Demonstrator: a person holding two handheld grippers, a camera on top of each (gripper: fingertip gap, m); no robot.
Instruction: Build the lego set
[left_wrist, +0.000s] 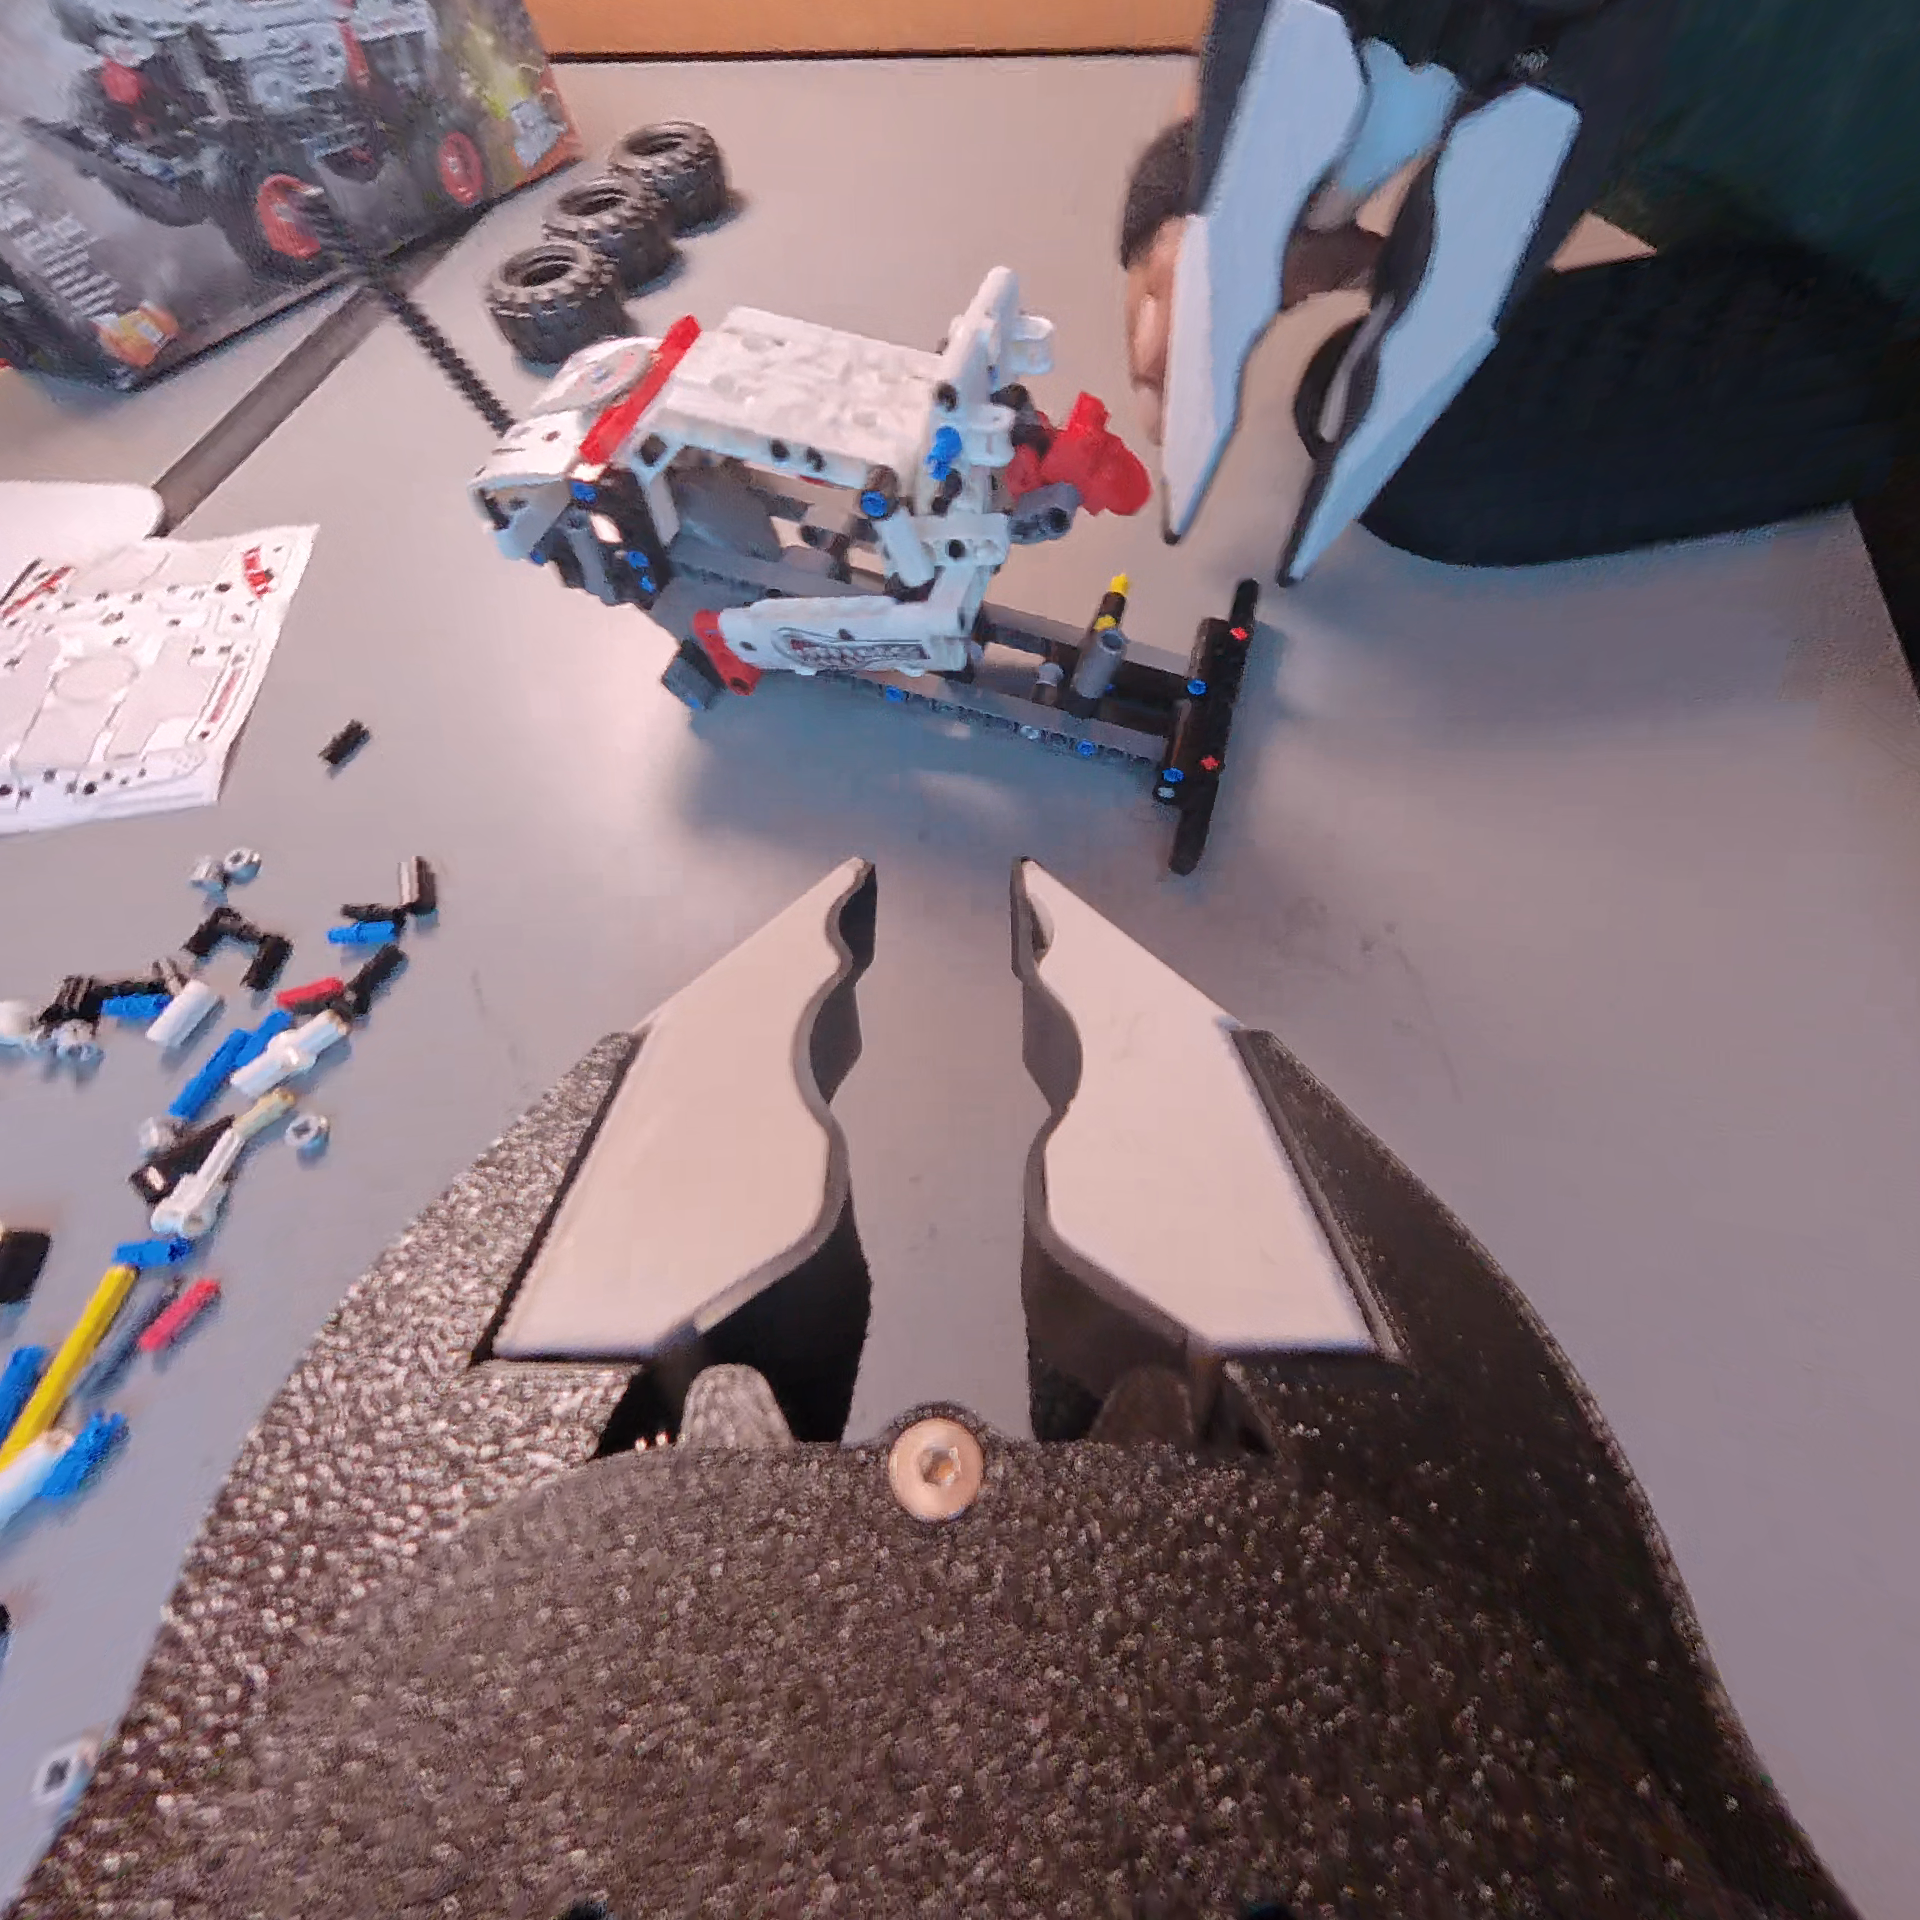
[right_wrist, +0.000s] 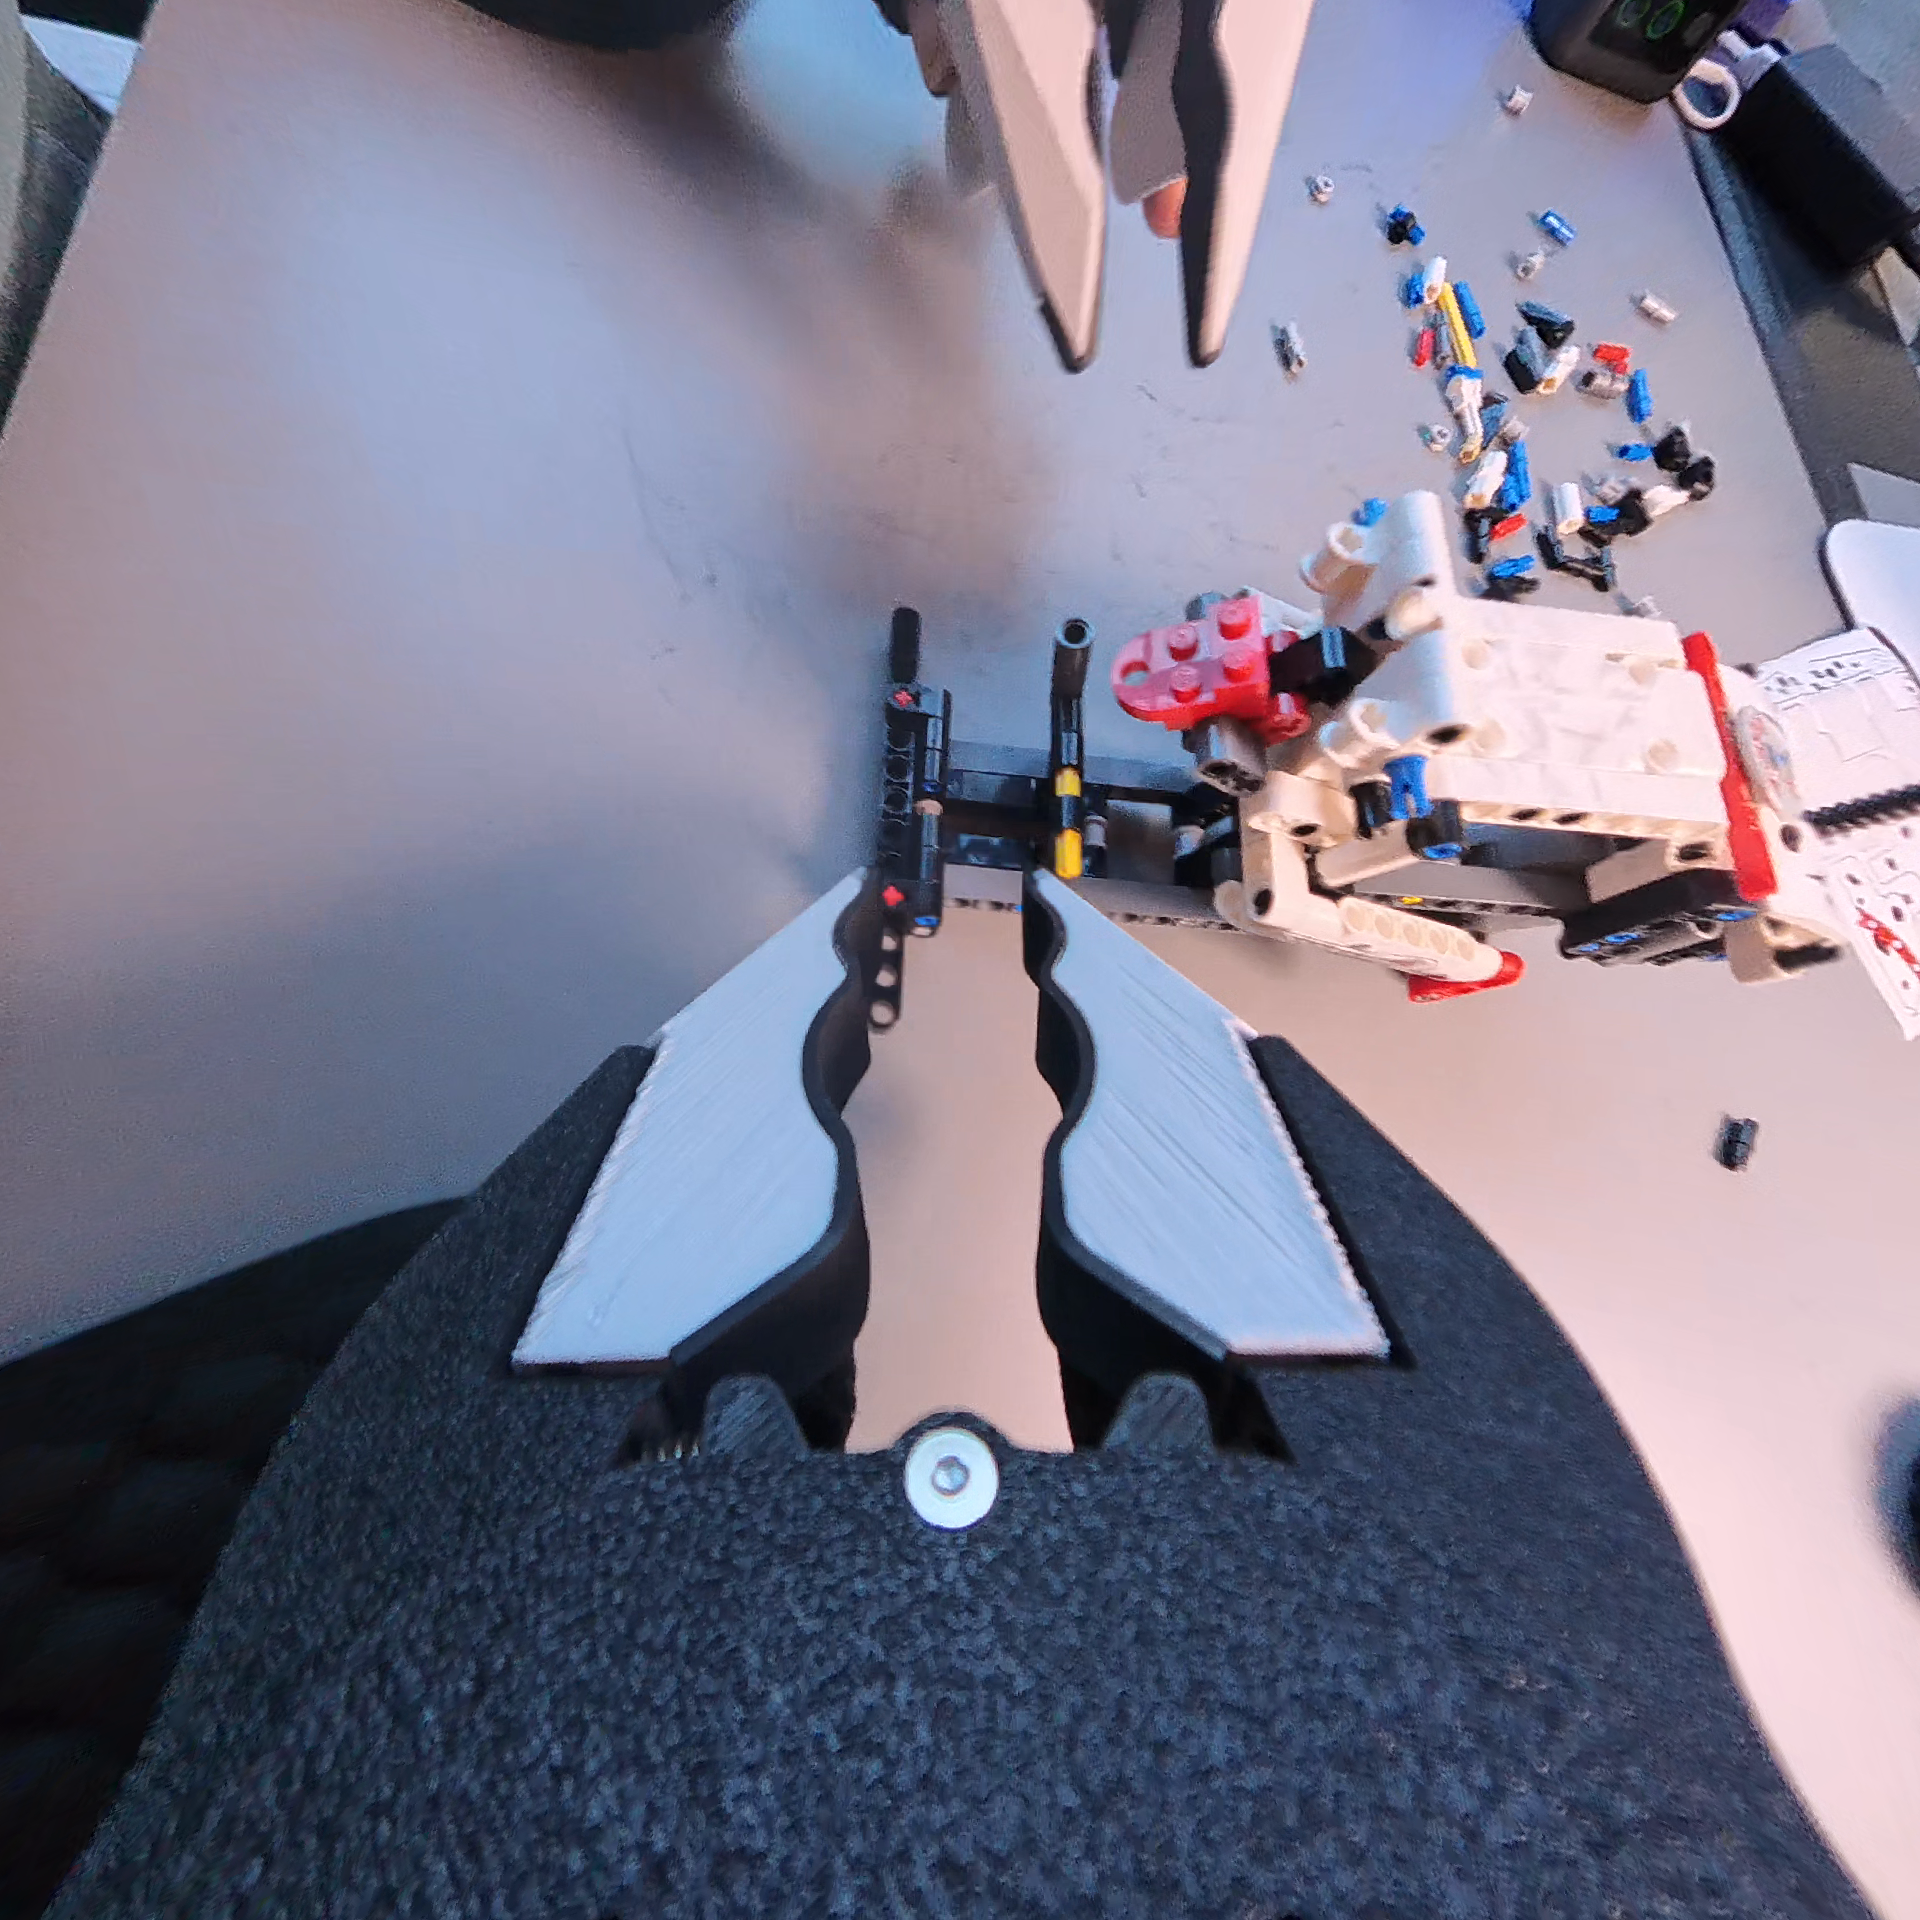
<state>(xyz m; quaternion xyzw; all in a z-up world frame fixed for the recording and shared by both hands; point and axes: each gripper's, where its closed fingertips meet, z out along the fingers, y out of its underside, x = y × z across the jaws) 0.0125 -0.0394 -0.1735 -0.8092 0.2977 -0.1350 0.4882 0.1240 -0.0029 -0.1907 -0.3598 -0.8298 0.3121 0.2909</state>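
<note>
A part-built white, red and black lego truck (left_wrist: 831, 520) stands on the grey table; it also shows in the right wrist view (right_wrist: 1455, 790). Its black rear beam (left_wrist: 1210, 717) points toward me. My left gripper (left_wrist: 943, 868) is open and empty, hovering short of the truck. My right gripper (right_wrist: 945, 883) is open and empty, its tips just in front of the truck's rear frame (right_wrist: 914, 790). In the left wrist view the right gripper (left_wrist: 1231, 556) hangs behind the truck's rear. In the right wrist view the left gripper (right_wrist: 1138, 358) is at the top.
Loose small lego pieces (left_wrist: 208, 1049) lie at the left, also seen in the right wrist view (right_wrist: 1527, 416). Three black tyres (left_wrist: 603, 239), the set's box (left_wrist: 239, 156) and a sticker sheet (left_wrist: 135, 675) lie at the back left. A lone black piece (left_wrist: 345, 743) lies nearby. One gripper's finger ends stand about 12 cm off the other's. The left tips stand about 20 cm off the lone black piece (left_wrist: 345, 743).
</note>
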